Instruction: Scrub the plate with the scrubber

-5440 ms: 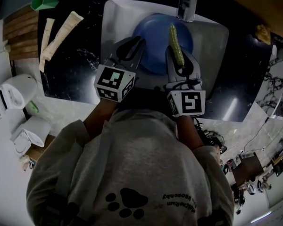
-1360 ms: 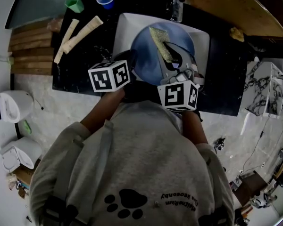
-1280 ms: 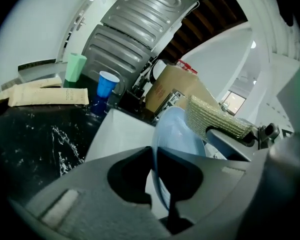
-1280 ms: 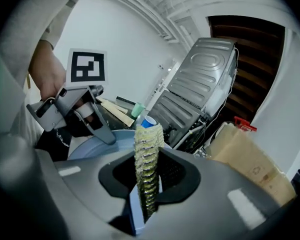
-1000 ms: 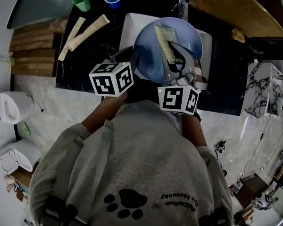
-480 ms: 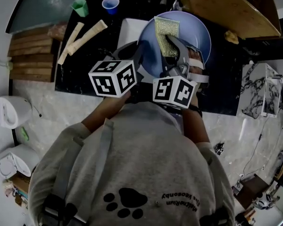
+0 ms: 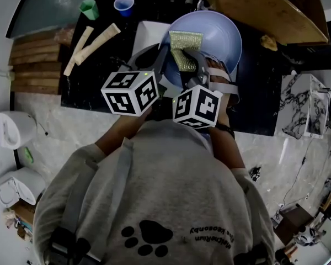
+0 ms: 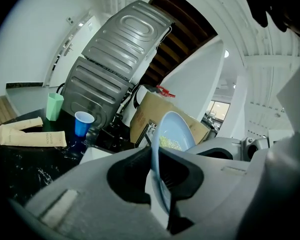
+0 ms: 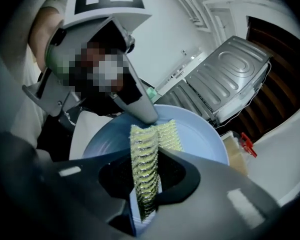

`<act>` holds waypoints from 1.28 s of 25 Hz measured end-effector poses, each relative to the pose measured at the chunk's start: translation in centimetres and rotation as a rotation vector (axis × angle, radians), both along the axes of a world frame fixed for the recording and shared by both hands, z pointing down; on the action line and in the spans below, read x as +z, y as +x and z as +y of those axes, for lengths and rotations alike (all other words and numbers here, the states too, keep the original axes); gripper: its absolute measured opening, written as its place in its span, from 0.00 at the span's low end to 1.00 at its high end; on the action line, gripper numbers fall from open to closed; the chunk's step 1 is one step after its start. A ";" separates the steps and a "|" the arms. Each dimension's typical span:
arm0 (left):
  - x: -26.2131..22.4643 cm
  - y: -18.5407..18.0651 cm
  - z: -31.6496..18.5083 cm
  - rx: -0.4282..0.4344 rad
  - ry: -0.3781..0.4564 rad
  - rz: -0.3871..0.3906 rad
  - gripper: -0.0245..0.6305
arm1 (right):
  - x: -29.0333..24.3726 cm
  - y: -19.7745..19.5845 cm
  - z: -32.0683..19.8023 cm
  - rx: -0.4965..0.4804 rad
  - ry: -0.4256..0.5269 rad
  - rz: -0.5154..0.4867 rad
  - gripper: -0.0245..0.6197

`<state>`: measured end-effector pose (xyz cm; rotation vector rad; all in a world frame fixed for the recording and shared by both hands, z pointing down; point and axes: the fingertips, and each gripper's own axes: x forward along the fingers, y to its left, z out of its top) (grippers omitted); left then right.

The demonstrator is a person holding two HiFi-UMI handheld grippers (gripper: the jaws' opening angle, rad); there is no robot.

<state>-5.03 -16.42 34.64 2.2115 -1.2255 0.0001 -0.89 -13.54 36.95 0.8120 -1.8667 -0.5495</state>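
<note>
Your right gripper (image 9: 149, 176) is clamping the flat yellow-green mesh scrubber (image 9: 149, 149) edge-on between its two dark jaws. The pad's far end is bending over and lying against the face of the round pale blue plate (image 9: 200, 134). In the head view the same gripper (image 7: 188, 65) is pointing away from you, and the scrubber (image 7: 183, 46) is pressing on the left part of the plate (image 7: 220, 32) (the pad is folding at a right angle there).

Your left gripper (image 8: 160, 181) is pinching the plate's (image 8: 174, 131) near rim between its jaws. Those jaws have just been opening a little, yet the rim is sitting between them with the pads on it, and the plate is standing tilted up on edge. In the head view this gripper (image 7: 154, 59) is meeting the plate's left rim just beside the right gripper, with the two marker cubes side by side in front of your chest.

The plate is hanging over the white rectangular sink (image 7: 145, 33), which is sitting in the black speckled countertop (image 7: 99, 73). To the left on that counter, two long beige paper packets (image 7: 96, 37) are lying near each other. Beyond them a small blue plastic cup (image 7: 123, 4) and a green plastic cup (image 7: 89, 8) are standing. A wooden board (image 7: 265, 10) is lying past the sink on the right.
</note>
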 end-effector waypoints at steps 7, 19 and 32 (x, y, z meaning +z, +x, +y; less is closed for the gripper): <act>-0.4 -0.2 -0.2 -0.039 0.020 0.010 0.09 | 1.5 -0.7 2.3 -0.064 -0.155 -0.032 0.14; -0.4 -0.8 -0.2 -0.092 0.039 0.004 0.09 | 3.8 -1.3 7.0 -0.157 -0.481 -0.103 0.14; 1.1 -2.0 -0.5 -0.136 0.009 -0.006 0.08 | 2.4 -0.3 9.7 -0.168 -0.649 -0.183 0.14</act>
